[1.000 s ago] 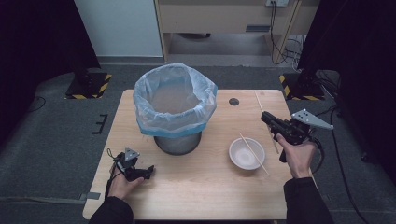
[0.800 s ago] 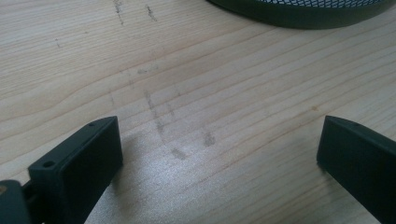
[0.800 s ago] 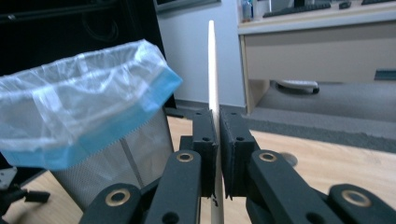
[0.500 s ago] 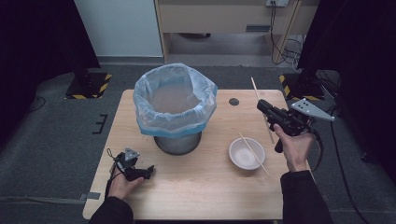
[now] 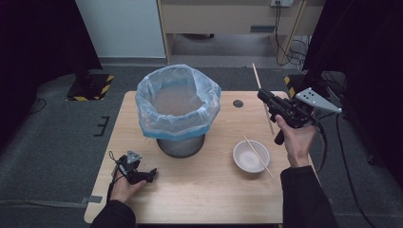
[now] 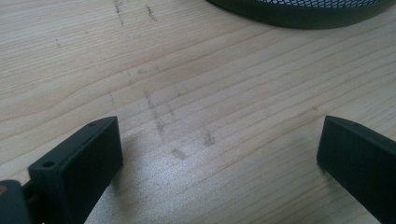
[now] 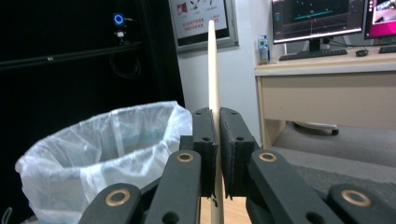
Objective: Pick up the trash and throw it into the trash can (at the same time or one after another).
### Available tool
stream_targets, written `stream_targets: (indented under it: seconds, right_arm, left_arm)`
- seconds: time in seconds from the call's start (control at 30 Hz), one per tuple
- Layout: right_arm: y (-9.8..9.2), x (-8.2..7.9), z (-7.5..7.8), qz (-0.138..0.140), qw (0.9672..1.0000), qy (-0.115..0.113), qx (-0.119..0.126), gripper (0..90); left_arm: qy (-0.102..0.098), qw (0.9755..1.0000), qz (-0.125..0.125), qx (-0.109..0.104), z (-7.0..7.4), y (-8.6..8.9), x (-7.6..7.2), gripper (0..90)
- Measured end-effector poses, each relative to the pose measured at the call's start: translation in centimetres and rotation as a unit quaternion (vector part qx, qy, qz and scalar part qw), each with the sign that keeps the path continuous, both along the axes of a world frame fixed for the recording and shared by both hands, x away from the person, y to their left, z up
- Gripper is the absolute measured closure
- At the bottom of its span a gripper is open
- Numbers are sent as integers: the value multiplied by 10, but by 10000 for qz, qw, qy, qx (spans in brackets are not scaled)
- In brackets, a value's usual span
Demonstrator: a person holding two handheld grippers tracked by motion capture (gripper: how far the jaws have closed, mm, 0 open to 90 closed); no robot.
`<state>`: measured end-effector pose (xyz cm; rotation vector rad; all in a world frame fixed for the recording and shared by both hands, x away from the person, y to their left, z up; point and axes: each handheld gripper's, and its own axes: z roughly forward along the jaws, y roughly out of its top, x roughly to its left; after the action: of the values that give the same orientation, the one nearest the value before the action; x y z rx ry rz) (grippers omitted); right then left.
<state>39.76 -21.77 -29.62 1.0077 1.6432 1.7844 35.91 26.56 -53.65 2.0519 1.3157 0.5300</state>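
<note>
A pale wooden chopstick (image 5: 263, 97) stands pinched upright in my right gripper (image 5: 265, 97), jaws pressed tight on its shaft, raised off the table (image 5: 209, 190) and nearer the lined bin (image 5: 177, 108) than a second ago. That lift suggests the stick is bound for the bin. It looks slim, smooth and tapered; its lower end is hard to make out. A second chopstick (image 5: 259, 156) rests across the white bowl (image 5: 251, 156). My left gripper (image 5: 151, 174) lies on the near-left tabletop, jaws spread, empty.
</note>
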Motion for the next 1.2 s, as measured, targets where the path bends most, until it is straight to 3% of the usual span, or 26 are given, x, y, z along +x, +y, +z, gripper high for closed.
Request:
stream_targets:
  seconds: [0.63,0.73,1.2]
  right_arm:
    - [35,15,29,203,9994,-240,106,859]
    - [42,19,37,307,9989,-274,234,859]
    - [72,27,53,533,9975,-440,161,859]
  left_arm:
    - [1,10000,-1,1,0,0,0,0]
    - [0,10000,-2,1,0,0,0,0]
    - [-3,10000,9,-11,0,0,0,0]
